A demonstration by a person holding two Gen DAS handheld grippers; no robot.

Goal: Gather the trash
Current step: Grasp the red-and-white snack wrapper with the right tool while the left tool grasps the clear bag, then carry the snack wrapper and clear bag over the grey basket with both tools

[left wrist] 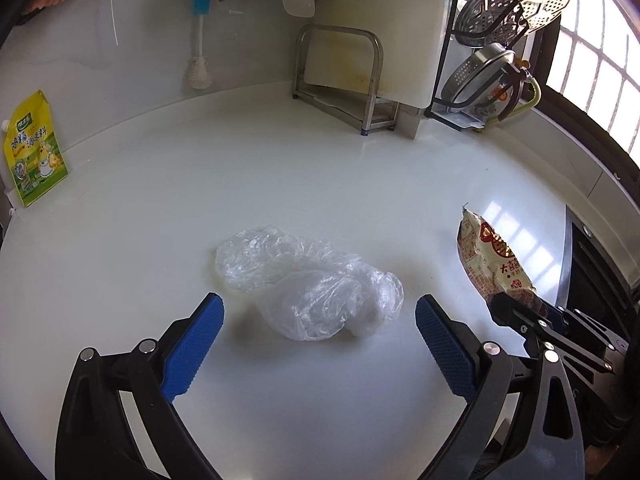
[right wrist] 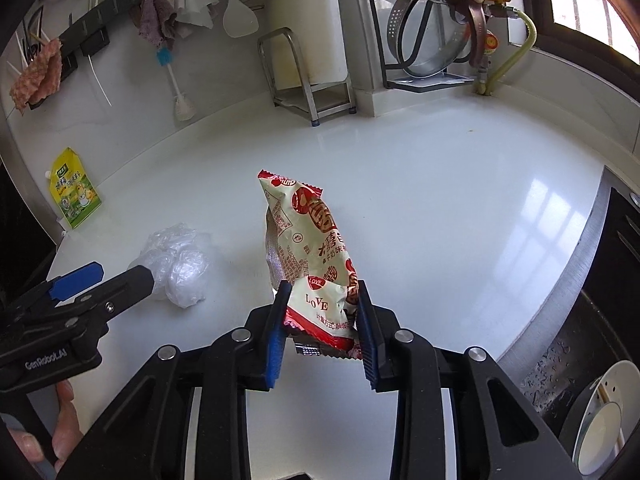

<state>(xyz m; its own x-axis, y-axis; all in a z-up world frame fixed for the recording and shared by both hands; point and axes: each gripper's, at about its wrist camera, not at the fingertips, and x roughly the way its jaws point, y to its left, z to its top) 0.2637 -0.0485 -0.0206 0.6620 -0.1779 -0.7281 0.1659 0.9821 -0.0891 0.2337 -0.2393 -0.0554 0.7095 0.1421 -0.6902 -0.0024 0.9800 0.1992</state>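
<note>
Blue ribbed fingers (right wrist: pixel 276 340) of the right gripper (right wrist: pixel 322 332) were clenched on the lower end of a red-and-cream snack wrapper (right wrist: pixel 308 240), a glossy printed foil pouch with serrated seams that stood up from the grip, seemingly clear of the white bench (right wrist: pixel 440 200). That pick looked done; the step in hand was the second piece of trash. The left gripper (left wrist: pixel 318 344) hovered with its fingers spread wide and empty, one to each side of a crumpled clear plastic bag (left wrist: pixel 308 280) lying near the middle of the bench, just beyond their tips. Thin, limp and translucent, the bag would likely flatten and slip, so the next move called for lowering the fingers around its thickest bunch before closing. At the far left, a yellow seasoning pouch (left wrist: pixel 34 148) leaned against the wall.
</note>
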